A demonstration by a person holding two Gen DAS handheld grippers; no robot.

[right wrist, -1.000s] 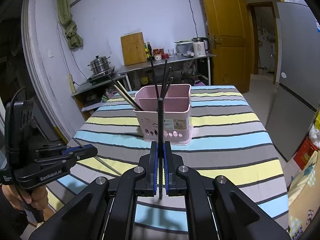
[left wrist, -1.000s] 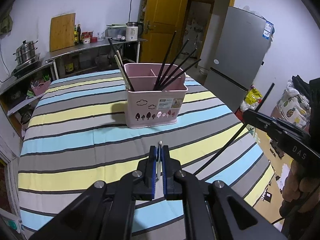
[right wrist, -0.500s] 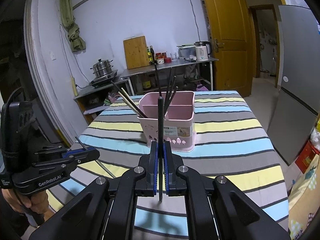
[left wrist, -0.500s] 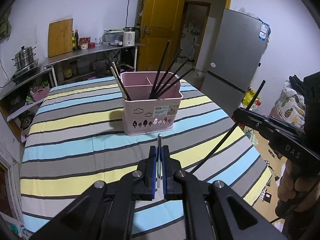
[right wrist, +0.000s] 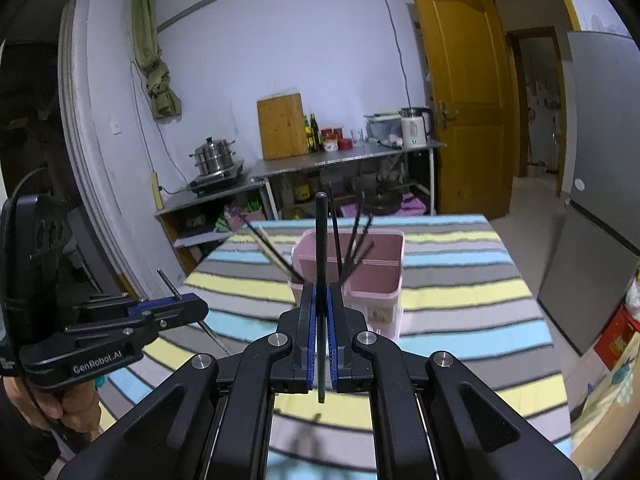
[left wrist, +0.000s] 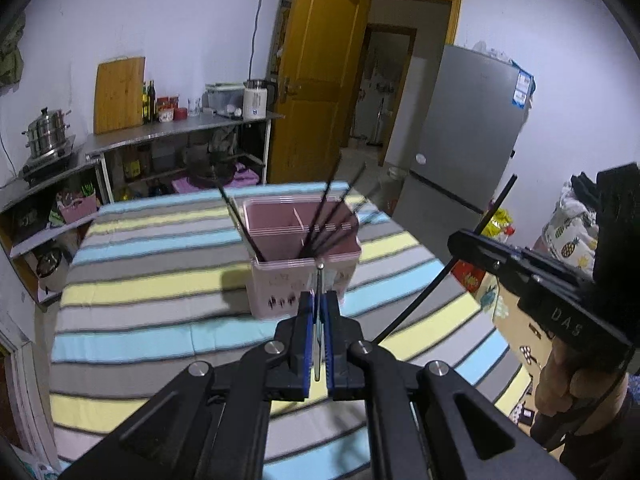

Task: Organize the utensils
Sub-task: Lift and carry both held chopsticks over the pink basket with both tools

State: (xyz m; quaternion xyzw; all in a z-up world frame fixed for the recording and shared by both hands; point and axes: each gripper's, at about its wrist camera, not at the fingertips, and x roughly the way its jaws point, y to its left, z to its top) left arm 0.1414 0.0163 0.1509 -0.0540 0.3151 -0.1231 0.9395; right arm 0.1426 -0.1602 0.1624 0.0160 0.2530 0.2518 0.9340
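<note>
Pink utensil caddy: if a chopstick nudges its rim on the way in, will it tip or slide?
Probably slides before it tips: the pink utensil caddy looks like thin plastic, so light, on a striped tablecloth. Its base looks broad, which favours stability. The black chopsticks leaning inside likely add little weight.

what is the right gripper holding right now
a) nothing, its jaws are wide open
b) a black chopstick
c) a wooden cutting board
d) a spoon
b: in the right wrist view the right gripper is shut on a black chopstick that stands up between its blue pads, in front of the pink utensil holder.
</note>
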